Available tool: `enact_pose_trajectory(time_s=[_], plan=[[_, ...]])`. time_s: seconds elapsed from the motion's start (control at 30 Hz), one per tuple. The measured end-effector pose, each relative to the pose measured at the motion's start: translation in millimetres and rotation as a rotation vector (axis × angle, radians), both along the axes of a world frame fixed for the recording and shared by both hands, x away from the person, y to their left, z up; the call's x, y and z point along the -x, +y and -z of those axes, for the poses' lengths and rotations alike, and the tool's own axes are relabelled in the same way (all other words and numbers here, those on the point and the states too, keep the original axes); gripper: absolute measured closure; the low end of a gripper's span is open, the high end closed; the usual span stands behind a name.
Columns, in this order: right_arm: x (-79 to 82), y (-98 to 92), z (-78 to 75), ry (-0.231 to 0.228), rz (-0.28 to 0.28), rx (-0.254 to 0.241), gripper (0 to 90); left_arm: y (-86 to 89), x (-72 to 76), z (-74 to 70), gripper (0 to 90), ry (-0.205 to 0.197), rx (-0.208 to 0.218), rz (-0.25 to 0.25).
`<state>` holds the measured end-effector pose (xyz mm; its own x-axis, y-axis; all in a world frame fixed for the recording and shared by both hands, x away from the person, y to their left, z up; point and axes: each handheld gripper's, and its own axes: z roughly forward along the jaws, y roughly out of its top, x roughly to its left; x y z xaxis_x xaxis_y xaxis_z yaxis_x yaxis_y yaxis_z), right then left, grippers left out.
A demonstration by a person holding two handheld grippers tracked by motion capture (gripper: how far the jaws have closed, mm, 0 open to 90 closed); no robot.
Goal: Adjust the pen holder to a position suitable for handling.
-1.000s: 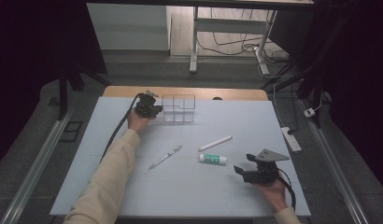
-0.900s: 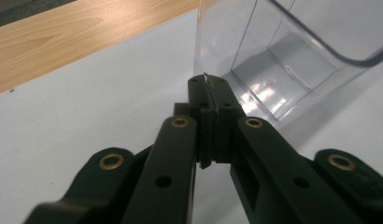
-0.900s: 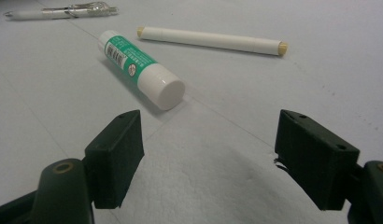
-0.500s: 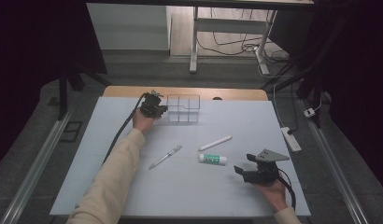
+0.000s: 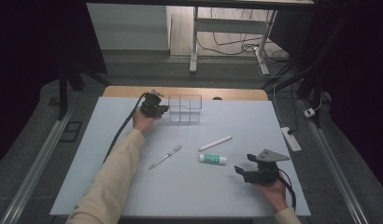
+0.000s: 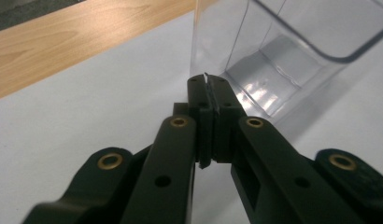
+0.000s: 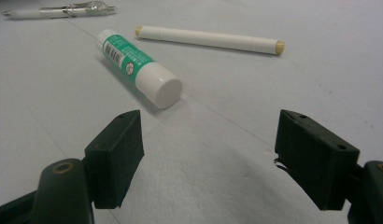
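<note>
A clear plastic divided box (image 5: 185, 108) stands at the back of the white table. My left gripper (image 5: 160, 108) is at the box's left wall. In the left gripper view the jaws are shut (image 6: 206, 86) with a thin sliver of the clear box (image 6: 292, 51) wall pinched between them. My right gripper (image 5: 243, 171) hovers open at the front right with nothing between its fingers (image 7: 210, 149). Just beyond it lie a green-and-white glue stick (image 7: 138, 65), a white stick (image 7: 208, 39) and a pen (image 7: 59, 10).
The glue stick (image 5: 213, 159), white stick (image 5: 215, 143) and pen (image 5: 165, 156) lie apart in the table's middle. A wooden strip (image 6: 63, 37) runs behind the white mat. A power strip (image 5: 291, 138) sits off the table's right edge.
My left gripper has moved right, up to the clear box's left wall. The right gripper has stayed where it was.
</note>
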<state>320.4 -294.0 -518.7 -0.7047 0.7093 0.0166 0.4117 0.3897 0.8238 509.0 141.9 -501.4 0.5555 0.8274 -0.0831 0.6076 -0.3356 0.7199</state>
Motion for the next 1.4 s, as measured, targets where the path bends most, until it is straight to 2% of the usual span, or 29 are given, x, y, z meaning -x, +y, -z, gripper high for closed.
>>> enact_pose_trajectory(time_s=[0.17,0.33,0.47,0.67,1.03,1.4], plan=[[-0.6,-2.2,1.5,0.001,0.01,-0.004,23.0,5.7,9.3,-5.7,85.4,-0.02,0.014,0.021],[-0.2,-2.5,1.4,-0.002,0.013,-0.006,23.1,12.7,22.9,-10.5,75.5,-0.042,0.03,0.066],[-0.6,-2.3,1.9,0.0,0.012,-0.001,23.1,17.4,34.2,-12.7,66.3,-0.068,0.001,0.076],[-1.3,-1.7,2.8,0.001,0.012,0.003,23.1,25.0,49.2,-11.8,52.8,-0.076,-0.003,0.081],[-2.5,-0.9,4.1,0.003,0.01,0.006,23.1,34.0,74.0,-12.6,46.3,-0.07,0.016,0.12],[-5.1,-1.0,3.0,0.002,0.014,-0.01,23.7,46.5,110.2,-16.7,41.9,-0.061,0.049,0.133]])
